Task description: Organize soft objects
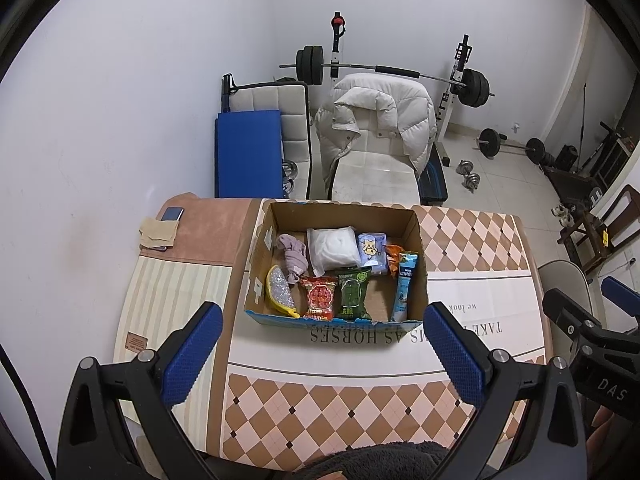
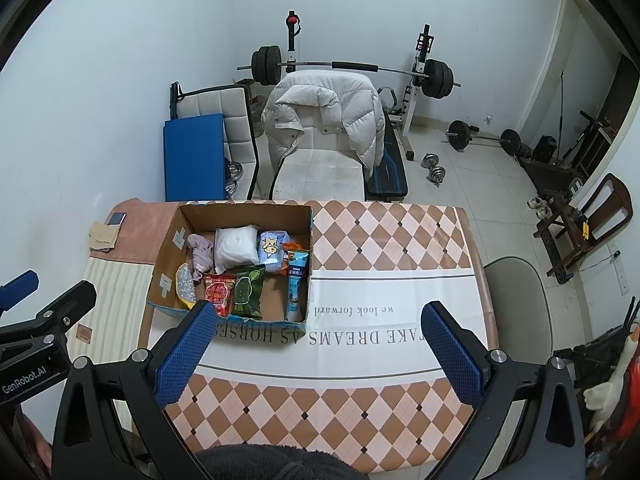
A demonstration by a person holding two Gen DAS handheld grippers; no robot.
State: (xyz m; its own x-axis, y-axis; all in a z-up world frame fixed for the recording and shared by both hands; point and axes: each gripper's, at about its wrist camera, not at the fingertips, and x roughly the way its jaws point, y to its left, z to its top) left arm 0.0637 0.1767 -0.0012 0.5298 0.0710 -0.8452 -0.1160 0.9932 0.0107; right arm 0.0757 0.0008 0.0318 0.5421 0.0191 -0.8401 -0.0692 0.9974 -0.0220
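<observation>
An open cardboard box point(image 1: 418, 240) point(image 2: 168, 240) stands on the table. In it lie a pink cloth point(image 1: 294, 254) point(image 2: 201, 254), a white soft pack point(image 1: 334, 248) point(image 2: 236, 246), a blue cartoon pack point(image 1: 372, 250) point(image 2: 273, 250), a red snack bag point(image 1: 319, 296) point(image 2: 218, 290), a green snack bag point(image 1: 352, 294) point(image 2: 249, 290), a blue sachet point(image 1: 405, 286) point(image 2: 296, 284) and a yellow glitter pouch point(image 1: 279, 290) point(image 2: 185, 286). My left gripper point(image 1: 324, 350) is open and empty, just in front of the box. My right gripper point(image 2: 318, 350) is open and empty, in front and right of it.
The table has a checked cloth point(image 1: 340, 404) point(image 2: 384, 232) and a striped mat point(image 2: 116, 280). A phone point(image 1: 173, 214) and a beige cloth point(image 1: 158, 232) lie at the far left. A chair with a white jacket point(image 1: 376, 120) and weights stand behind the table.
</observation>
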